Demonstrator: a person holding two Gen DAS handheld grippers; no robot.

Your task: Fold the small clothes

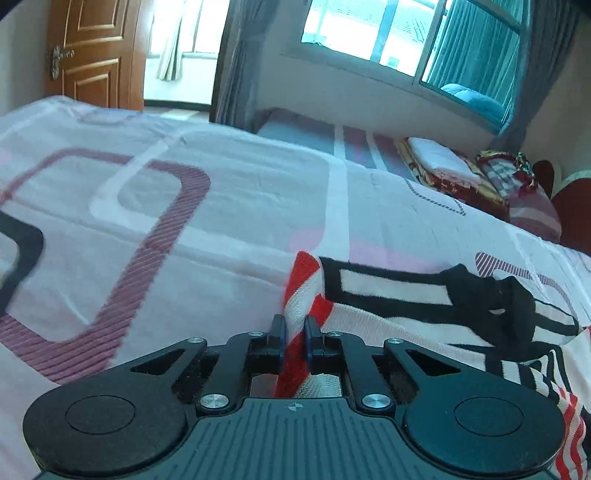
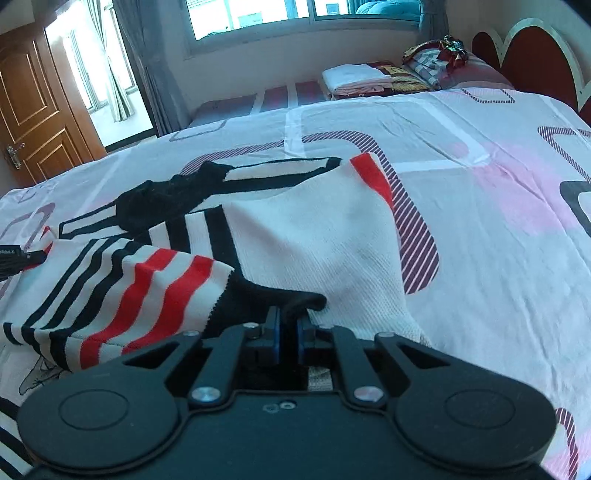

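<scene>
A: What is the surface here?

B: A wide bed point(image 2: 461, 229) under a pale pink cotton sheet printed with maroon, black and white rounded rectangles. On it lies the small knitted garment point(image 2: 303, 229), white with black and red stripes, partly bunched up.

A: And the tools?

B: The left tool point(image 1: 294, 326) pinches a red-and-white striped edge of the garment (the fabric runs right between its blue pads). The right tool point(image 2: 288, 325) is pressed onto a black cuff of the same garment.

A: The room?

B: A brown panelled wooden door point(image 2: 33, 122) stands at the left, a wide window point(image 2: 303, 14) with grey curtains behind the bed. Folded linens point(image 2: 354, 79) sit at the far edge, near a red scalloped headboard point(image 2: 532, 62).
</scene>
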